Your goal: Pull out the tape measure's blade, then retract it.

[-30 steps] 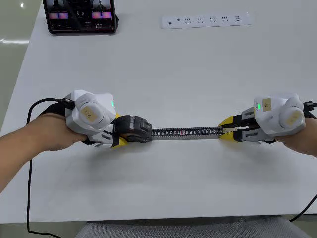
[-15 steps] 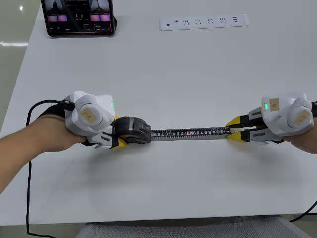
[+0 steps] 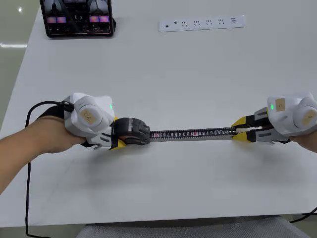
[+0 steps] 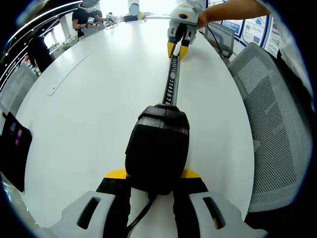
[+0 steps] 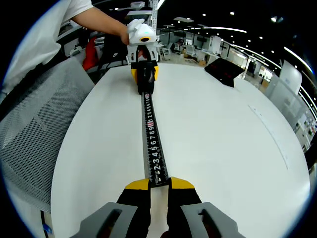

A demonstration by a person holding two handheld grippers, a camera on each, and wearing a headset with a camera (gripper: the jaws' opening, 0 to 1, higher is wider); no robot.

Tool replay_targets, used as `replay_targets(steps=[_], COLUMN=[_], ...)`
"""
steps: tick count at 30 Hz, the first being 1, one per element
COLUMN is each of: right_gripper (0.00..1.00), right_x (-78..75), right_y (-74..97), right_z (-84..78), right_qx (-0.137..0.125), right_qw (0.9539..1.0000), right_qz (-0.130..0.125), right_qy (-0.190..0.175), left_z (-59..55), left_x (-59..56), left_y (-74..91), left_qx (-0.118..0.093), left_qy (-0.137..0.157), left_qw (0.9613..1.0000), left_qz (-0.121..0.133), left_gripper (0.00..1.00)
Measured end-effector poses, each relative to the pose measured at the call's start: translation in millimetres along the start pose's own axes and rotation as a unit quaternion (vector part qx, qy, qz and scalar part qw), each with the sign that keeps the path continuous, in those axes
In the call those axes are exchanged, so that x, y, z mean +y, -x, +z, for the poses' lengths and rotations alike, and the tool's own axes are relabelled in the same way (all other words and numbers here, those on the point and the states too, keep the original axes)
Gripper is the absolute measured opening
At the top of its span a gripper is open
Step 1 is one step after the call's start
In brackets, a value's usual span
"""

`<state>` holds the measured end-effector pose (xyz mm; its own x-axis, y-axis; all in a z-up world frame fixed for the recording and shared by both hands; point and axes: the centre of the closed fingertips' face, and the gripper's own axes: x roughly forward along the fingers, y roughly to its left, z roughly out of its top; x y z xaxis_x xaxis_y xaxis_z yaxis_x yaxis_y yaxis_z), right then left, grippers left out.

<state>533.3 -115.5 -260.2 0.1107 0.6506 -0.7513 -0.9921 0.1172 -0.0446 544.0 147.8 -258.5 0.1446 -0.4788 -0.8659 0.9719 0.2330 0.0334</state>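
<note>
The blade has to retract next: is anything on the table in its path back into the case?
Nothing visible does. The blade runs straight from the right tongs to the tape measure case over bare table.

A tablet [image 3: 78,17] stands well apart from the left claw [image 3: 118,132], a power strip [image 3: 201,23] well apart from the right claw [image 3: 240,130].

Open-plan office workspace.
White table [image 3: 173,89], mesh chair [image 5: 34,129], power strip [image 3: 201,23] and rows of ceiling lights [image 5: 228,29] marked it.
</note>
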Motion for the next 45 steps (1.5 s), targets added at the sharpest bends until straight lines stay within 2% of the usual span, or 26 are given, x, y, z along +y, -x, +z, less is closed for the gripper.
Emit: replay_targets(steps=[21,28,34,38,40,45], right_gripper=[0.08,0.08,0.09,0.09,0.09,0.1], right_x=[-7.8,-5.9,-6.8,-5.3,-3.2,-1.2], right_y=[20.7,20.2,20.2,19.0,18.1,17.4], right_z=[-15.6,-21.7,-20.8,-21.1,-22.2,-24.0], right_qx=[0.025,0.036,0.042,0.053,0.058,0.064], right_qw=[0.9997,0.9994,0.9991,0.9986,0.9982,0.9978], right_qz=[-0.006,-0.003,0.001,0.008,0.013,0.018], right_qy=[0.002,-0.001,0.001,-0.002,-0.005,-0.007], left_z=[0.7,1.4,1.9,2.6,3.0,3.1], left_x=[0.0,-0.4,-0.7,-1.4,-2.2,-0.8], left_y=[0.7,0.5,0.4,0.1,0.2,0.5], left_qx=[-0.005,-0.005,-0.003,0.0,0.0,0.002], left_qy=[0.002,0.002,-0.001,-0.011,-0.025,-0.024], left_qw=[1.0,1.0,1.0,0.9999,0.9995,0.9995], left_qz=[0.002,0.006,0.009,0.011,0.017,0.02], left_gripper=[0.28,0.28,0.28,0.28,0.28,0.29])
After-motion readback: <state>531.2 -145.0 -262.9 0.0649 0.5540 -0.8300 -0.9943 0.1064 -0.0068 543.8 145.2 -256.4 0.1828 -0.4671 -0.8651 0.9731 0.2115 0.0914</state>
